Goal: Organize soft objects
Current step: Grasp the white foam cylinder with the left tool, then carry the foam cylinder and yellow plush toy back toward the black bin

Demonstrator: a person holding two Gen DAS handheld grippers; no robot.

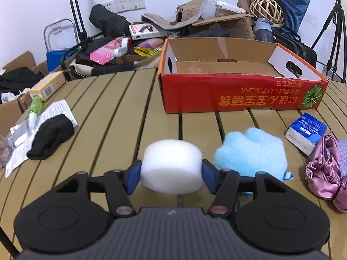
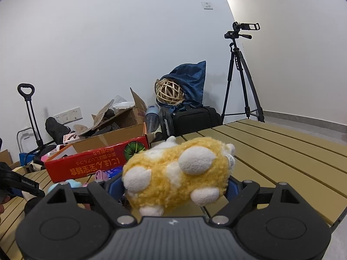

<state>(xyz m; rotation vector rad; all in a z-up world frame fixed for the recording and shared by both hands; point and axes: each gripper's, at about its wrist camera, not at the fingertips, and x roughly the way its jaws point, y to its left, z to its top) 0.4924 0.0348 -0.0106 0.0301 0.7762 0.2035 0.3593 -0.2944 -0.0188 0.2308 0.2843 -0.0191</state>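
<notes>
In the left wrist view my left gripper (image 1: 171, 173) is shut on a white foam cylinder (image 1: 172, 164), held just above the slatted table (image 1: 121, 112). A light blue plush (image 1: 251, 152) lies right of it, a pink satin scrunchie (image 1: 325, 171) further right, a black sock (image 1: 51, 137) at the left. The red cardboard box (image 1: 238, 80) stands open and empty behind. In the right wrist view my right gripper (image 2: 175, 186) is shut on a yellow and white plush animal (image 2: 177, 173), raised above the table (image 2: 282, 147); the red box (image 2: 97, 162) sits far left.
A blue tissue pack (image 1: 305, 132) lies by the scrunchie. Papers, a green tube (image 1: 35, 107) and a yellow box (image 1: 48, 86) sit at the table's left. Bags, cartons and a wicker ball (image 1: 265, 7) pile up behind. A tripod with a camera (image 2: 240, 71) stands at the right.
</notes>
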